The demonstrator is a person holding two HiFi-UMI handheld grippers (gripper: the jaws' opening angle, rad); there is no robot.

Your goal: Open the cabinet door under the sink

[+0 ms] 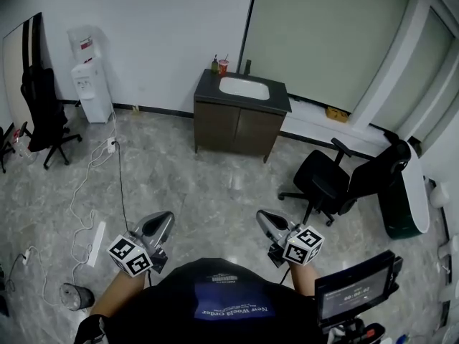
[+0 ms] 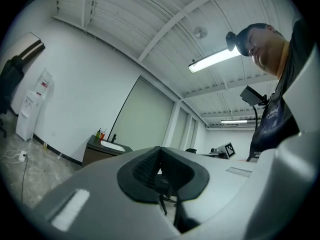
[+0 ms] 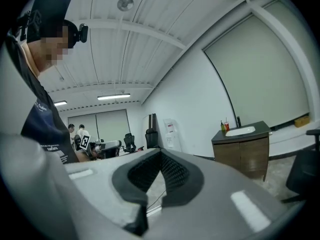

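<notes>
The cabinet [image 1: 239, 129] under the sink [image 1: 244, 88] stands against the far wall with both its doors shut. We are well apart from it, with open floor between. From here we cannot make out any handle on the doors. A bottle [image 1: 214, 64] and a red cup [image 1: 223, 66] stand at the back corner of the countertop.

We hold the left gripper [image 1: 163, 219] and the right gripper [image 1: 265, 219] low in front of us, pointing toward the cabinet, each with its jaws clenched together on nothing. Clenched like that, they would only bump the door edge, so we judge they must part before any grasp.

On the way, the black office chair [image 1: 336, 181] sits near our right side. A white cable [image 1: 86, 185] and a power strip [image 1: 96, 244] lie to our left. A foot could catch on any of these.
</notes>
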